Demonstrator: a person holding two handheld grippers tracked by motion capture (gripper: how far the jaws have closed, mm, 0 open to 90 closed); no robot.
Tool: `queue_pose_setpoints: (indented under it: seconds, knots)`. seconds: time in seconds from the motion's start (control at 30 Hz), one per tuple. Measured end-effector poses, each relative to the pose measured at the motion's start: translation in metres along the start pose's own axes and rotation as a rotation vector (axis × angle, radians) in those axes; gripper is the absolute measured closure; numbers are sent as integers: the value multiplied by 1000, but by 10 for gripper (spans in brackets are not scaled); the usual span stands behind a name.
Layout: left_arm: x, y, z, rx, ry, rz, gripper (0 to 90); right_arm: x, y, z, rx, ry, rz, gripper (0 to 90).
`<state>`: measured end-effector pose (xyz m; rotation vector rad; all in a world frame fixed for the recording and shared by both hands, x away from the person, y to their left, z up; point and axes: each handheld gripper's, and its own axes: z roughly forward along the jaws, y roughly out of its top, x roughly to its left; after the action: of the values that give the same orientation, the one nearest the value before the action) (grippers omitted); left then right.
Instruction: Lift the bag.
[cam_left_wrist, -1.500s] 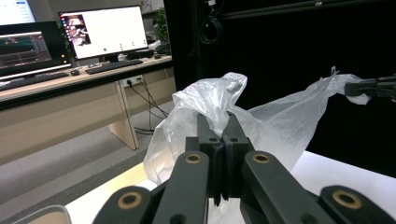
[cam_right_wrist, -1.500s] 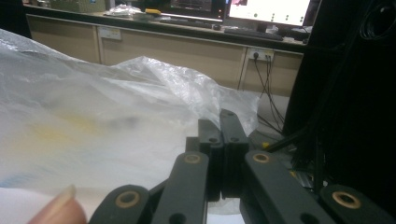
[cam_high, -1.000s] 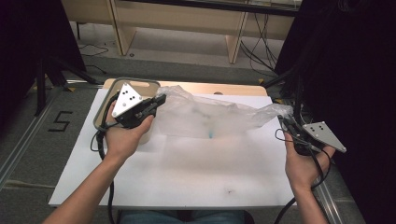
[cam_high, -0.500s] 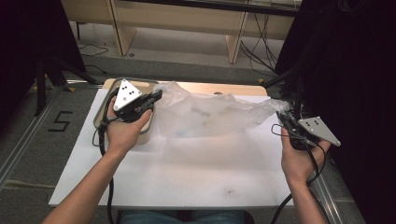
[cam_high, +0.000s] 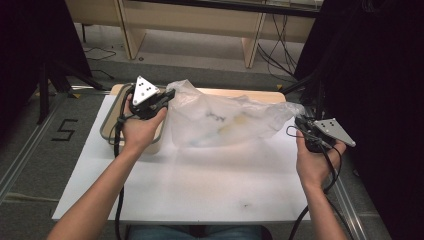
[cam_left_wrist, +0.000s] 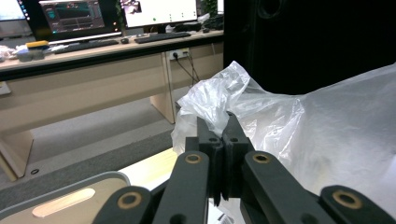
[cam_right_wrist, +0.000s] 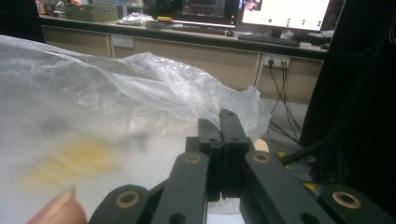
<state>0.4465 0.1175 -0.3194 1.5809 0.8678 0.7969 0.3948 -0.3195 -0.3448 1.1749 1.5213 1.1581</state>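
Plastic bag (cam_high: 225, 120), translucent, stretched above the white table (cam_high: 190, 185) between two hand-held grippers. Left gripper (cam_high: 167, 95), jaws closed, pinches the bag's left end (cam_left_wrist: 215, 100) above a grey-rimmed tray (cam_high: 107, 125). Right gripper (cam_high: 299, 120), jaws closed, pinches the bag's right end (cam_right_wrist: 233, 100) at the table's right edge. A blurred yellow patch (cam_right_wrist: 70, 158) shows through the film.
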Motion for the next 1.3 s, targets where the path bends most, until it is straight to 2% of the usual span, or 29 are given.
queue_pose_setpoints:
  seconds: [0.4,0.8,1.1,1.3]
  knots:
    - [6,-2,27,21,36,4,888,1,-8,28,34,-12,25,900]
    - [15,-18,57,111,69,-7,886,5,-18,61,103,-22,29,898]
    - [21,-26,71,160,89,-16,876,6,-25,78,162,-20,37,896]
    - [24,-29,75,171,92,-33,835,7,-27,84,189,-16,41,895]
